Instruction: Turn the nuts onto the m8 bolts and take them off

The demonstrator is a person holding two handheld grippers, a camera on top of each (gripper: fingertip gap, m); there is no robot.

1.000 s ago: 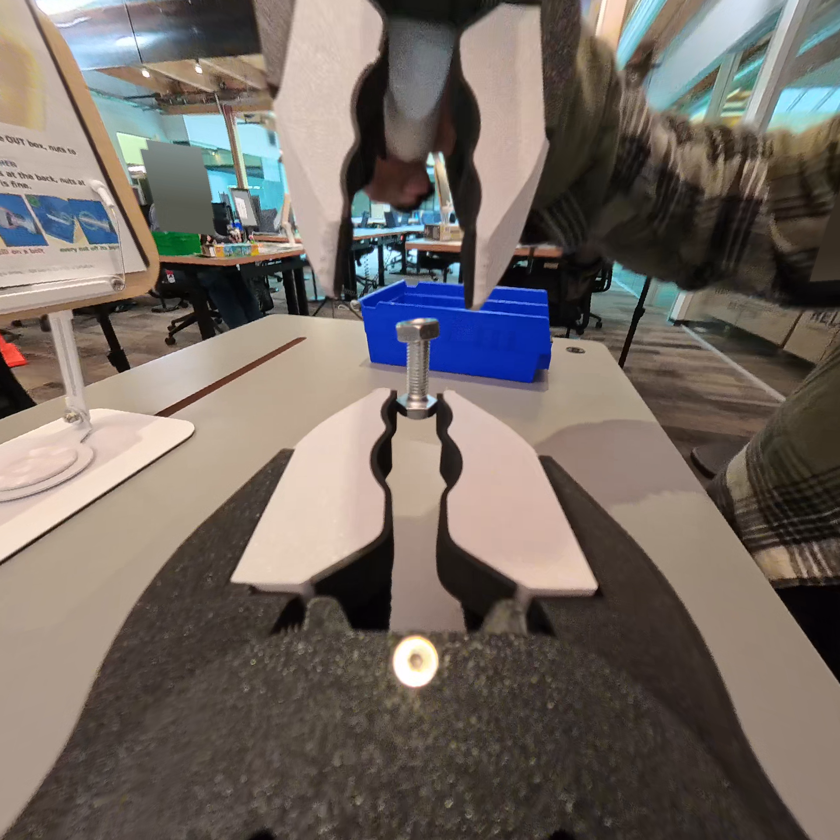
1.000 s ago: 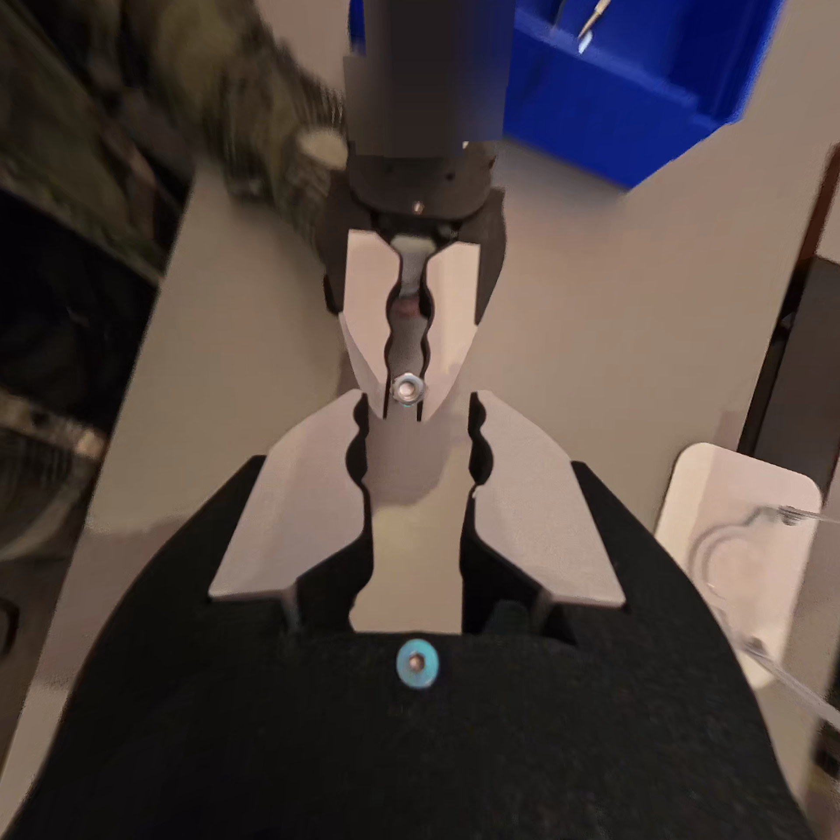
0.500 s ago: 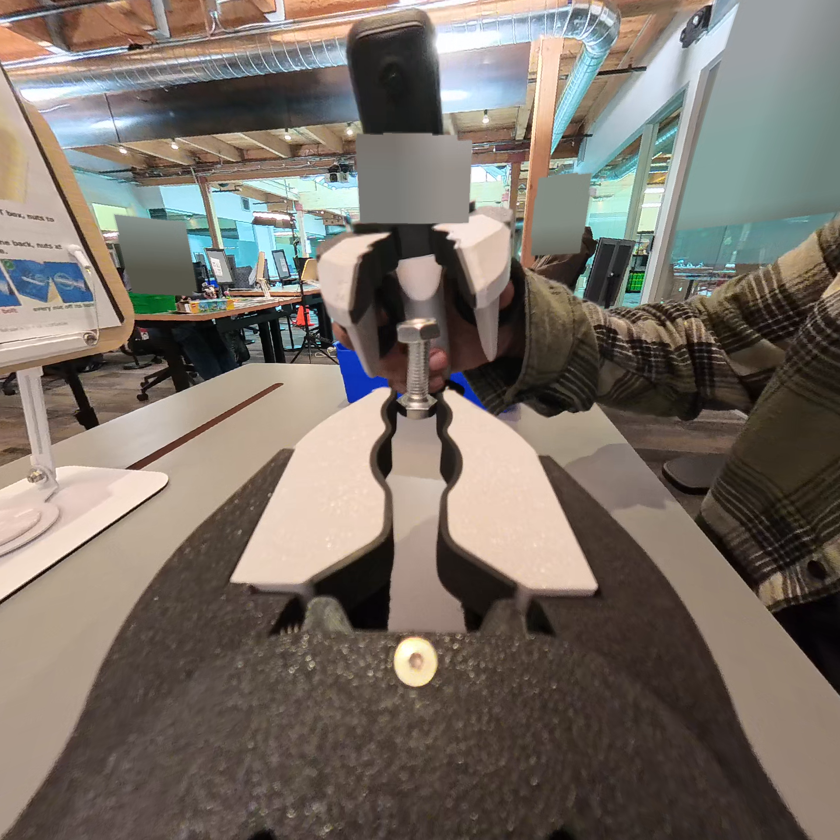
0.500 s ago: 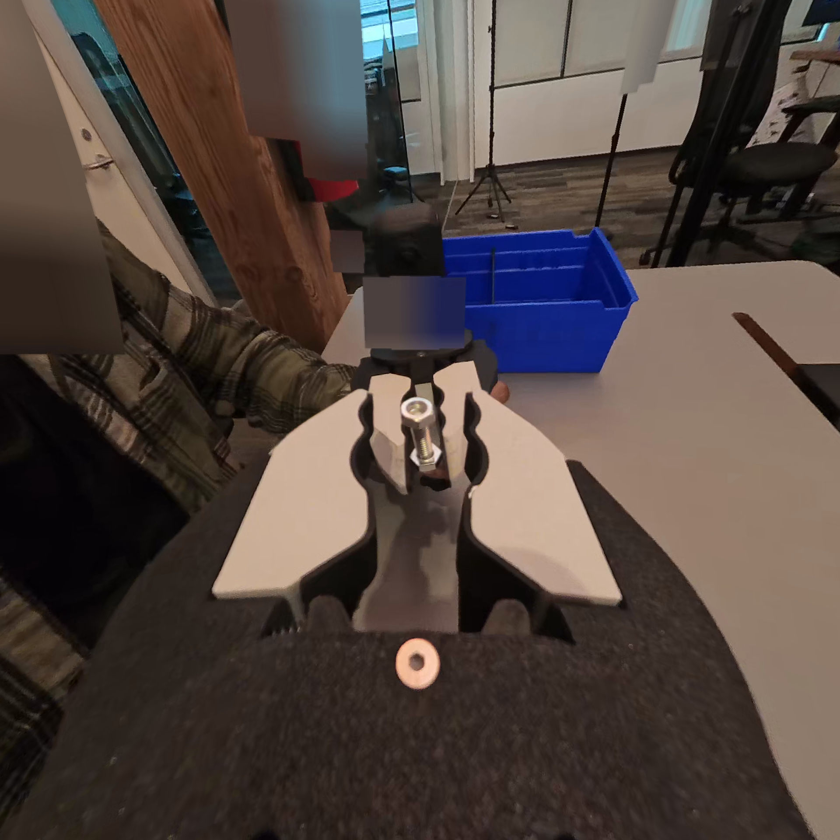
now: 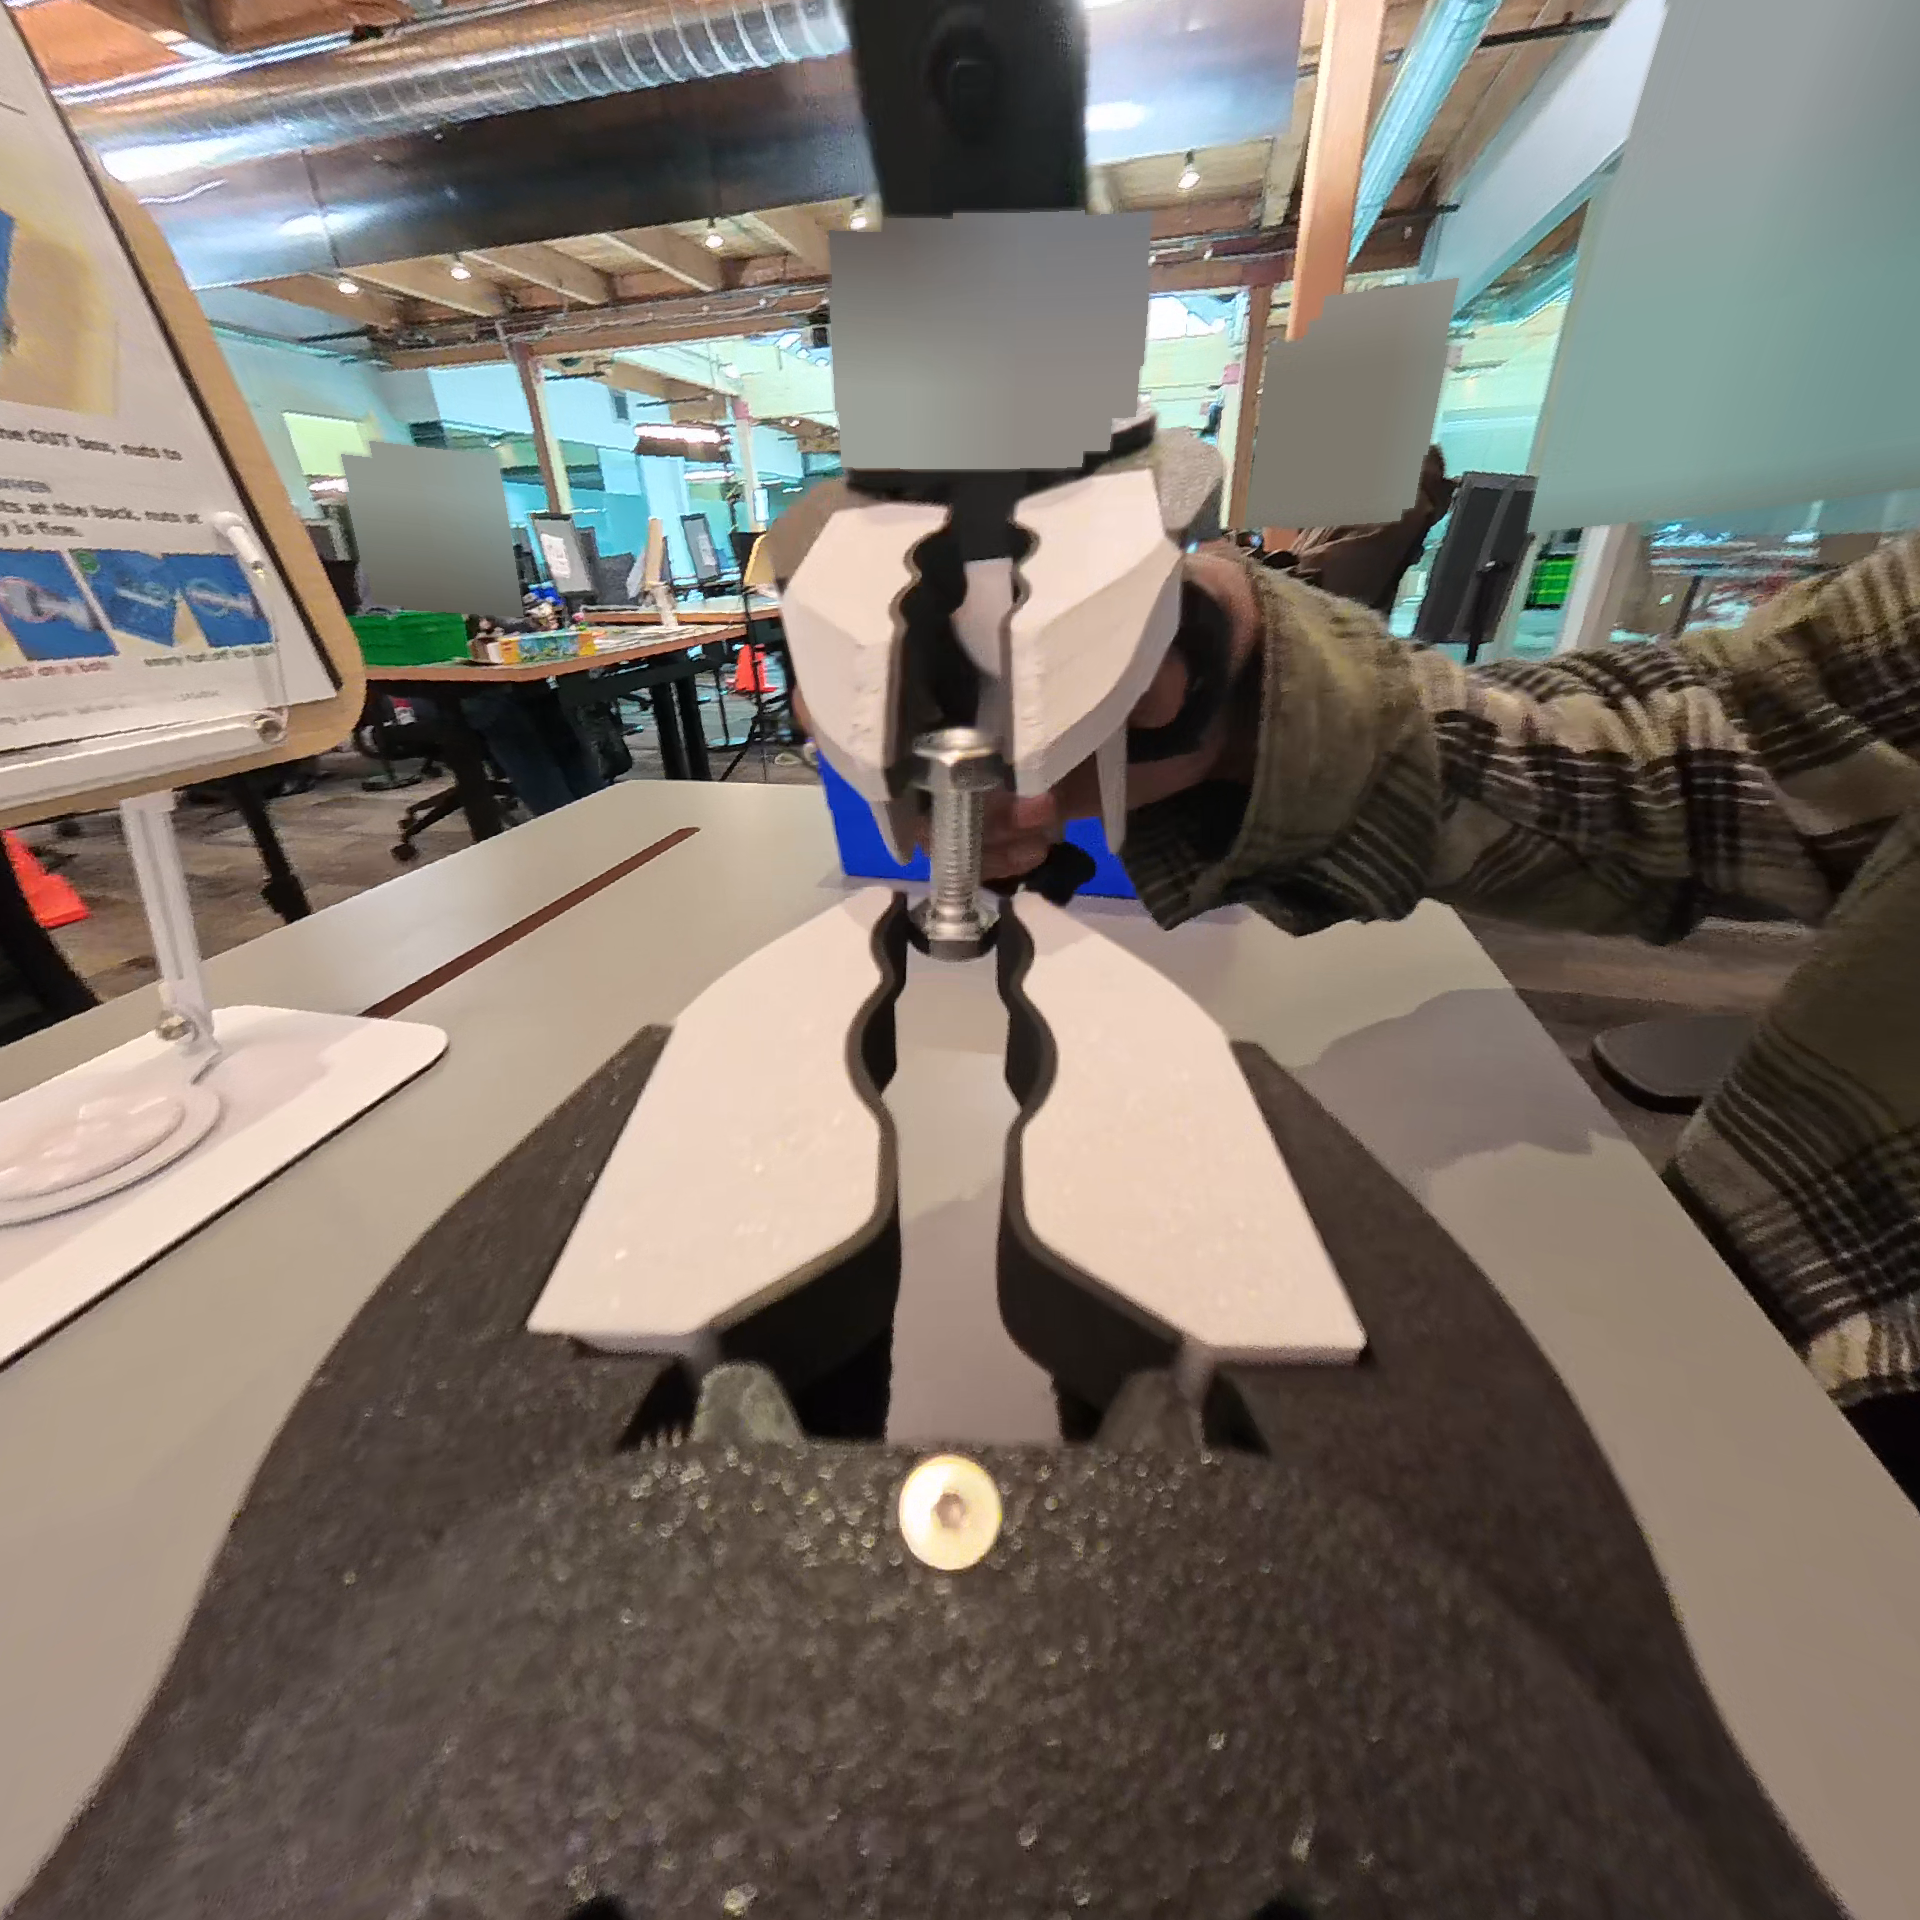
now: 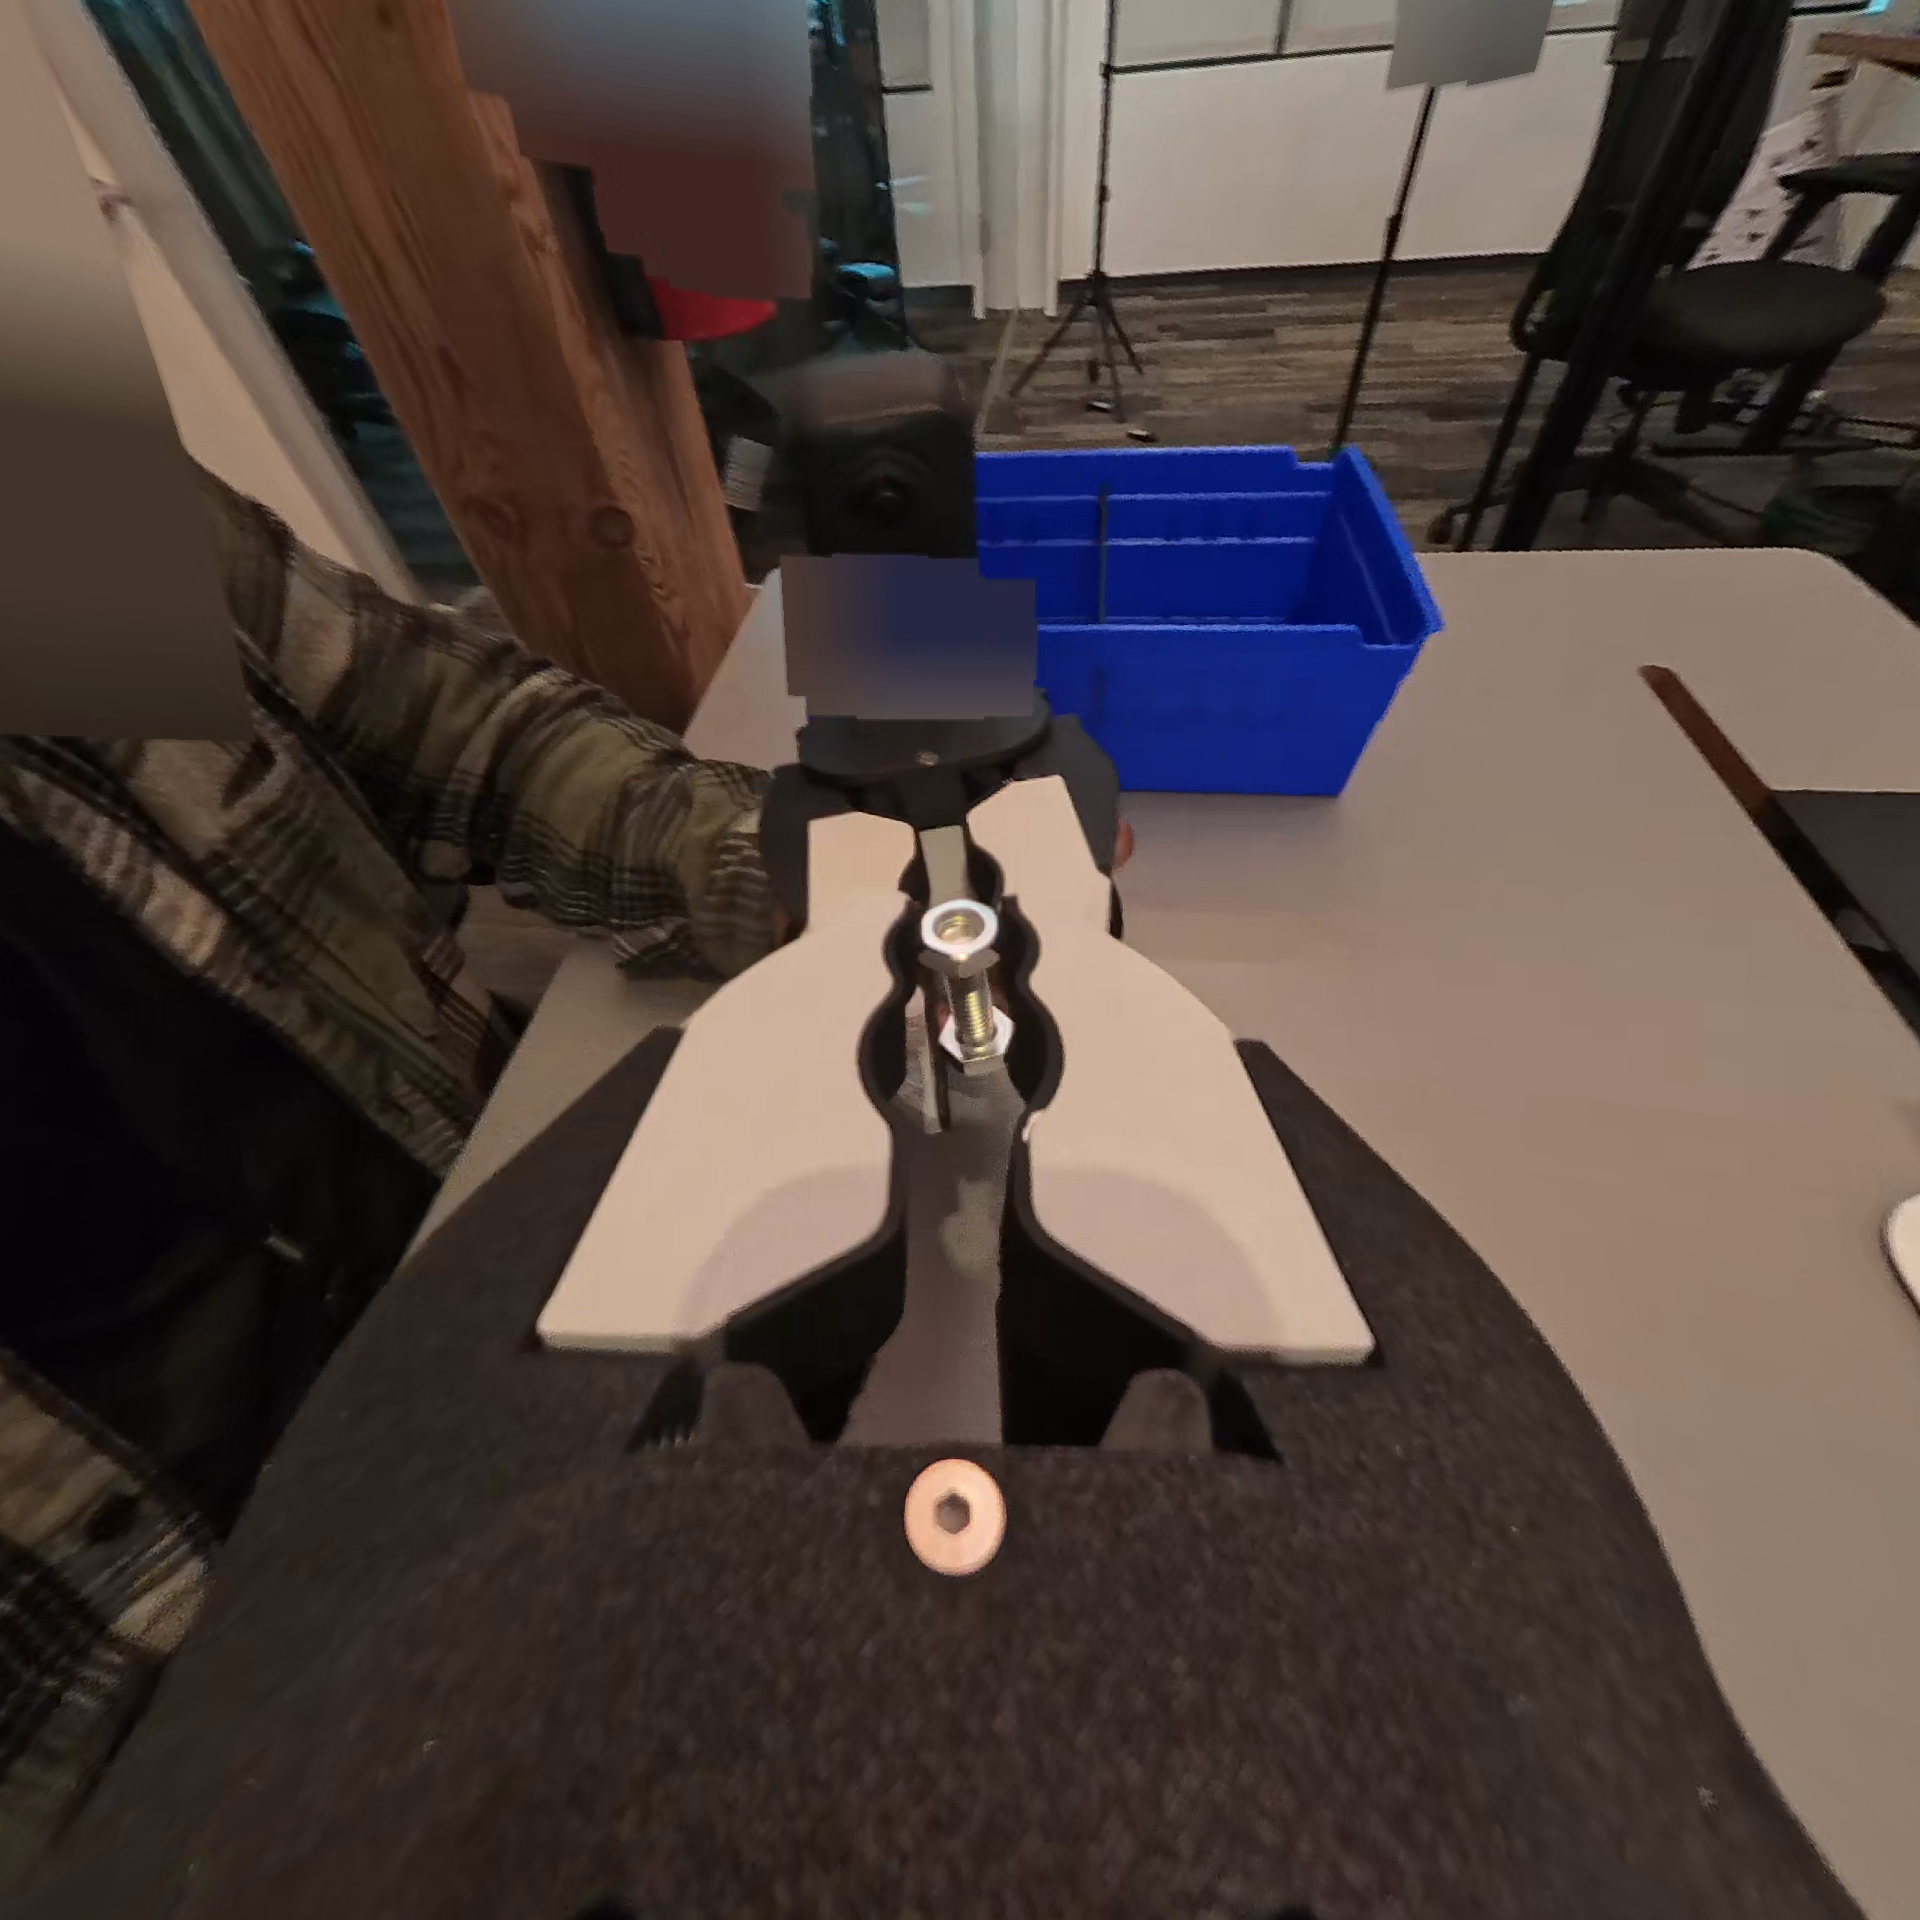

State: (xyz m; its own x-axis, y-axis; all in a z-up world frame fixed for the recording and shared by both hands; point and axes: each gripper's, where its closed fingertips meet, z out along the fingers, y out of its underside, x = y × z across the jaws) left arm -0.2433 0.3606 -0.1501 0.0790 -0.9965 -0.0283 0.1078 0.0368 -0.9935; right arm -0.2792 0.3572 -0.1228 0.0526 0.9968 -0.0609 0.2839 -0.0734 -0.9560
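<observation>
Left wrist view shows the bolt (image 5: 957,831) standing upright above the grey table (image 5: 582,935), long axis vertical, hex head uppermost; the left gripper (image 5: 953,940) is nearly closed, its tips clamped on the nut (image 5: 953,925) at the bolt's lower end; the right gripper (image 5: 961,764) comes in from the far side, pinched around the head; a blue bin (image 6: 1247,644) sits behind.
</observation>
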